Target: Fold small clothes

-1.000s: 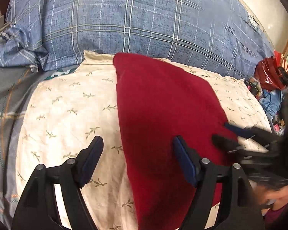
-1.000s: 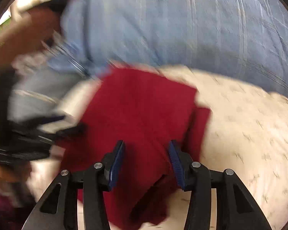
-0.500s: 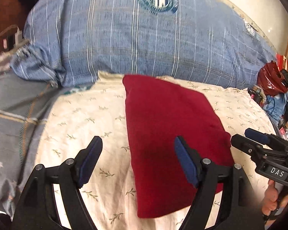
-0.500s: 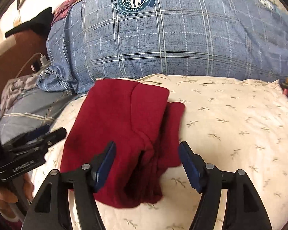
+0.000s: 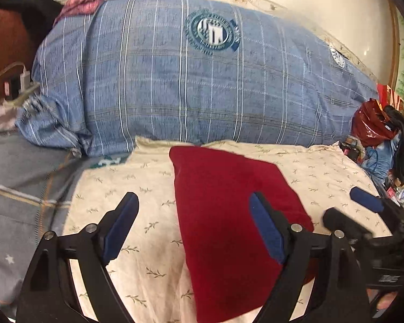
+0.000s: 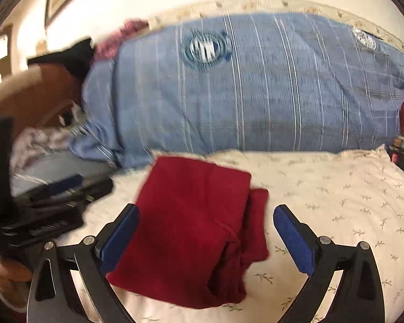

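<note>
A dark red garment [image 5: 229,215] lies folded into a narrow rectangle on a cream leaf-print pillow [image 5: 137,196]. It also shows in the right wrist view [image 6: 191,226], with a bunched fold at its near right corner. My left gripper [image 5: 199,226] is open and empty, held above the garment's left edge. My right gripper [image 6: 206,238] is open and empty, held above the garment's near end. In the left wrist view the right gripper [image 5: 350,212] shows at the right, off the garment. In the right wrist view the left gripper [image 6: 75,185] shows at the left.
A large blue plaid pillow [image 5: 196,80] lies behind the cream pillow. A grey bedsheet [image 5: 16,188] lies at the left. A red plastic bag [image 5: 371,123] and clutter sit at the right edge. A wooden headboard [image 6: 32,97] stands at the left.
Both grippers have pulled back and up from the red garment. The right gripper has opened wider. The garment stays folded on the pillow.
</note>
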A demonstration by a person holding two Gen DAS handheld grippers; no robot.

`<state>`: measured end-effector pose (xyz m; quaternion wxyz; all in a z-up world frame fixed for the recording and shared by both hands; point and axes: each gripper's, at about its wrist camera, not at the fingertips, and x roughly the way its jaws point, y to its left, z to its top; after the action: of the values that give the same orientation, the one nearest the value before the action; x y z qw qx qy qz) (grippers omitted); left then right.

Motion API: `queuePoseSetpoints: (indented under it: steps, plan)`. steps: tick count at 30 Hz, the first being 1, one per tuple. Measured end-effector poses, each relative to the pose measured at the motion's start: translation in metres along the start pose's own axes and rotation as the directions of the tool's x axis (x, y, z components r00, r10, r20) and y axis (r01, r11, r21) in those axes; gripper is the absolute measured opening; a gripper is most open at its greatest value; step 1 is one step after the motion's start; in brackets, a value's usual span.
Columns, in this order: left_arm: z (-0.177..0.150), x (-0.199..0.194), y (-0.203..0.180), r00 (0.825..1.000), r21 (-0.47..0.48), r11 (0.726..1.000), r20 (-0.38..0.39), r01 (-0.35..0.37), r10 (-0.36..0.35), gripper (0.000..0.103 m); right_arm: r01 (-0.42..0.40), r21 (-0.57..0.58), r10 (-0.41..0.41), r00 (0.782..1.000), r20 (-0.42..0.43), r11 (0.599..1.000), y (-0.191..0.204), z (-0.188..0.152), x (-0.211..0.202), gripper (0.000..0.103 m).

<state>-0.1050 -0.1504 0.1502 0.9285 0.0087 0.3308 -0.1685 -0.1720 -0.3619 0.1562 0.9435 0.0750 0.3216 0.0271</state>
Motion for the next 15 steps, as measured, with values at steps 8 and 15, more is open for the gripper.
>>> queuePoseSetpoints:
  steps: [8, 15]
  plan:
    - [-0.02, 0.049, 0.018, 0.993, -0.015, 1.0, -0.111, -0.028, 0.026, 0.085, 0.073, 0.017, -0.07, 0.992, -0.107, 0.997, 0.0, -0.004, 0.049, 0.089]
    - [-0.024, 0.052, 0.023, 0.992, -0.042, 0.998, -0.118, -0.04, 0.035, 0.085, 0.099, -0.039, -0.104, 0.979, -0.174, 0.994, 0.01, 0.005, 0.081, 0.07]
